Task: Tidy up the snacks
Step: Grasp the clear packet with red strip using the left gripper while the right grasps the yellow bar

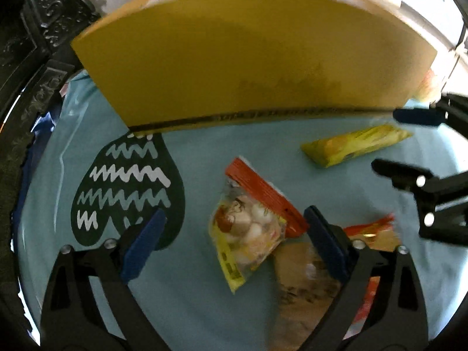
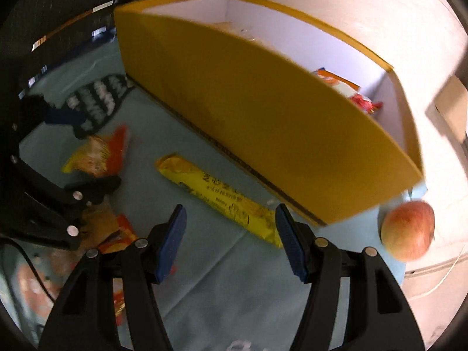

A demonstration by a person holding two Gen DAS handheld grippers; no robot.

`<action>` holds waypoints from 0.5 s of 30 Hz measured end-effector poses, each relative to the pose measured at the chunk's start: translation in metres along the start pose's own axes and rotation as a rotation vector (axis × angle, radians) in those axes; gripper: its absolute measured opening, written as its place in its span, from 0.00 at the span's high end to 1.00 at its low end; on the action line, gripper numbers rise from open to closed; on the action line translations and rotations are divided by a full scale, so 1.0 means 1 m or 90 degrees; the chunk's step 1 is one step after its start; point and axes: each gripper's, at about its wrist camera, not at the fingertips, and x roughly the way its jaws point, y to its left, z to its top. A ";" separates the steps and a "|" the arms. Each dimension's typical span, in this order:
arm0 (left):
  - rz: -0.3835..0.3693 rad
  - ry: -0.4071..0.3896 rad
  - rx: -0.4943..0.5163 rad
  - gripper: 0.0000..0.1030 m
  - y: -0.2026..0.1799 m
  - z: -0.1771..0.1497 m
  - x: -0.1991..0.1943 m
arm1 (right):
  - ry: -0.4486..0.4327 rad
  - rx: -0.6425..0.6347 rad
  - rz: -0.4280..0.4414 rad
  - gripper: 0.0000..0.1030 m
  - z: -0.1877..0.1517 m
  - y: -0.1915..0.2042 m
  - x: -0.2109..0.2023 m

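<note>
A yellow cardboard box (image 1: 251, 58) stands at the back of a light blue cloth; in the right wrist view (image 2: 263, 122) it holds a few snack packs (image 2: 351, 93). My left gripper (image 1: 234, 231) is open and empty, just above a clear candy bag (image 1: 248, 228) with a red top. A brown snack pack (image 1: 304, 289) lies under its right finger. A long yellow snack bar (image 1: 356, 144) lies further right. My right gripper (image 2: 231, 228) is open and empty, with the yellow bar (image 2: 222, 199) lying between and ahead of its fingers. It also shows in the left wrist view (image 1: 409, 146).
A red-yellow apple (image 2: 409, 231) sits beside the box's right end. Orange and yellow packs (image 2: 96, 158) lie to the left, near the left gripper (image 2: 70, 152). A dark zigzag print (image 1: 128, 193) marks the cloth. Dark carved furniture (image 1: 44, 29) borders the left.
</note>
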 end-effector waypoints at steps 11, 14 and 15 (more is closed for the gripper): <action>-0.045 -0.038 -0.030 0.46 0.009 -0.017 -0.014 | 0.025 0.089 0.042 0.97 -0.018 -0.015 -0.017; -0.041 -0.048 -0.021 0.49 0.006 -0.027 -0.024 | 0.016 0.123 0.065 0.98 -0.029 -0.015 -0.029; -0.041 -0.053 -0.019 0.49 0.005 -0.029 -0.027 | 0.011 0.144 0.075 0.98 -0.035 -0.015 -0.034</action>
